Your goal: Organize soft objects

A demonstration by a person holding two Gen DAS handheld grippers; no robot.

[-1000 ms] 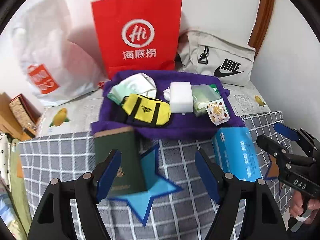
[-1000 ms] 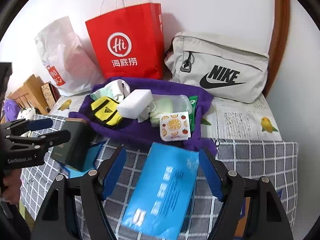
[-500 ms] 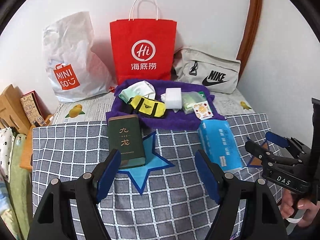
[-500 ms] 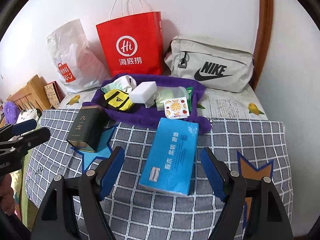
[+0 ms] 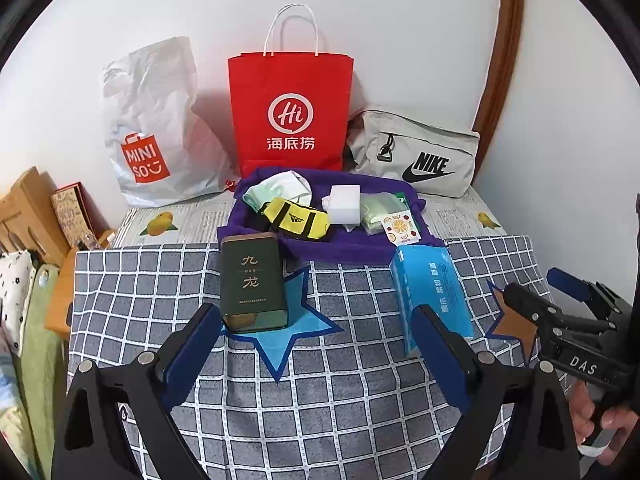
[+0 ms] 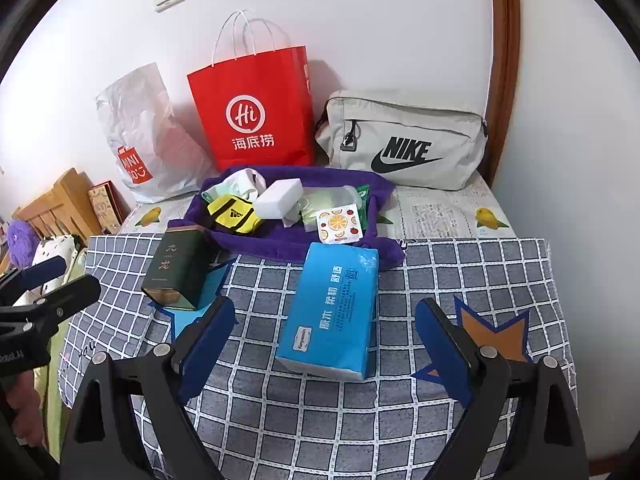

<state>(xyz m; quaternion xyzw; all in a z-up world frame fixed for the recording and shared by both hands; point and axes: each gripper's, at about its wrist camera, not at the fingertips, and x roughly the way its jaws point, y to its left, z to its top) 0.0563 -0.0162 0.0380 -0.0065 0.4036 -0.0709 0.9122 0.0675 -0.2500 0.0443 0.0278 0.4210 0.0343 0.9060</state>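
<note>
A purple towel (image 5: 360, 246) (image 6: 280, 246) lies at the back of the checked cloth and bears a yellow pouch (image 5: 298, 222) (image 6: 234, 216), a white sponge block (image 5: 344, 204) (image 6: 280, 198), green packets (image 5: 376, 208) and a fruit-print sachet (image 5: 400, 230) (image 6: 338, 224). A blue tissue pack (image 5: 430, 296) (image 6: 334, 308) and a dark green tin (image 5: 252, 280) (image 6: 178, 270) lie in front of it. My left gripper (image 5: 316, 356) is open and empty, short of the tin. My right gripper (image 6: 324, 352) is open and empty, short of the tissue pack.
A red paper bag (image 5: 290, 112), a white MINISO bag (image 5: 152, 132) and a grey Nike bag (image 5: 416, 156) stand against the wall. Wooden items and a box (image 5: 40, 216) sit at the left. The checked cloth (image 5: 340, 400) covers the table's front.
Both grippers have pulled back and up from the objects, so the whole table shows. The tin and tissue pack stay where they were.
</note>
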